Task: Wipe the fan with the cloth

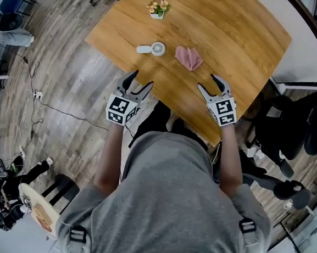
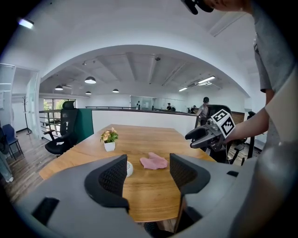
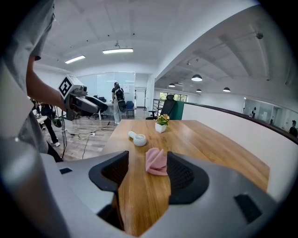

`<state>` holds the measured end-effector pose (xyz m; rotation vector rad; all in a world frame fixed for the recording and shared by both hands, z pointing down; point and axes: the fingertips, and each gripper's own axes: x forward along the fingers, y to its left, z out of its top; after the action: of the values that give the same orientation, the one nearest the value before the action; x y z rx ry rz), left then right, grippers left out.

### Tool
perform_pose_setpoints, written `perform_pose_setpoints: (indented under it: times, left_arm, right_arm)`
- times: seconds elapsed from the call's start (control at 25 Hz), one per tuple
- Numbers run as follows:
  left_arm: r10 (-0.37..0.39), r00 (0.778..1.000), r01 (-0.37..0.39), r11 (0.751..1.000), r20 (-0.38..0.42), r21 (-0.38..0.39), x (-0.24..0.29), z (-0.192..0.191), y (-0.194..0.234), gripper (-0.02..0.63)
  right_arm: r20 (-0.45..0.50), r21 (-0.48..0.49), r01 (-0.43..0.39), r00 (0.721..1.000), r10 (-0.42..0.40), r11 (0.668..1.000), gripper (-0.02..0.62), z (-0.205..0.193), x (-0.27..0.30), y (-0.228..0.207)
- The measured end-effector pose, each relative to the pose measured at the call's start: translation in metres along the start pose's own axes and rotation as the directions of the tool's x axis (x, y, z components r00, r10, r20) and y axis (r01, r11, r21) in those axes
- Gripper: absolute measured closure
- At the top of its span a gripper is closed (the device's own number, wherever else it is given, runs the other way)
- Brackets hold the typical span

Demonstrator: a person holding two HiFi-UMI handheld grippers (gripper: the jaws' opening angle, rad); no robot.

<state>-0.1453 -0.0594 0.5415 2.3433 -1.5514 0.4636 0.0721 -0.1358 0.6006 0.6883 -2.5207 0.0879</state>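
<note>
A small white hand fan (image 1: 152,49) lies flat on the wooden table (image 1: 238,36), and a crumpled pink cloth (image 1: 189,57) rests just right of it. My left gripper (image 1: 138,83) hovers open at the table's near edge, short of the fan, nothing between its jaws. My right gripper (image 1: 213,84) is open too, over the near part of the table in front of the cloth. In the right gripper view the cloth (image 3: 156,161) lies ahead between the jaws with the fan (image 3: 138,139) farther left. From the left gripper, the cloth (image 2: 154,161) shows ahead and the fan (image 2: 129,169) peeks past the left jaw.
A small potted flower (image 1: 158,8) stands at the far side of the table. Black office chairs (image 1: 294,124) crowd the right side of the table. Cables (image 1: 37,99) trail across the wooden floor at left.
</note>
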Motion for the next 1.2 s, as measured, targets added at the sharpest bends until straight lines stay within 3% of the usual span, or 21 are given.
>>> perform_pose_setpoints:
  times: [0.36,0.72,1.0,1.2]
  left_arm:
    - [-0.049,0.997,0.049,0.999,-0.059,-0.004,0.038,-0.013,0.047,0.316]
    - [-0.096,0.988,0.096,0.995,-0.121,0.000,0.084,-0.036,0.082,0.310]
    - [-0.125,0.981,0.120,0.992,-0.150,-0.038,0.121,-0.046,0.108,0.302]
    - [-0.157,0.969,0.161,0.987,-0.193,0.007,0.146,-0.054,0.122,0.295]
  right_arm:
    - [-0.109,0.027,0.009,0.994,-0.006,1.000,0.328,-0.018,0.050,-0.011]
    - [-0.229,-0.034,-0.034,0.973,0.025,0.999,0.328,-0.043,0.085,-0.018]
    - [-0.259,-0.011,-0.062,0.964,0.057,0.998,0.327,-0.050,0.121,-0.023]
    - [-0.276,-0.018,-0.083,0.958,0.074,0.996,0.325,-0.048,0.147,-0.022]
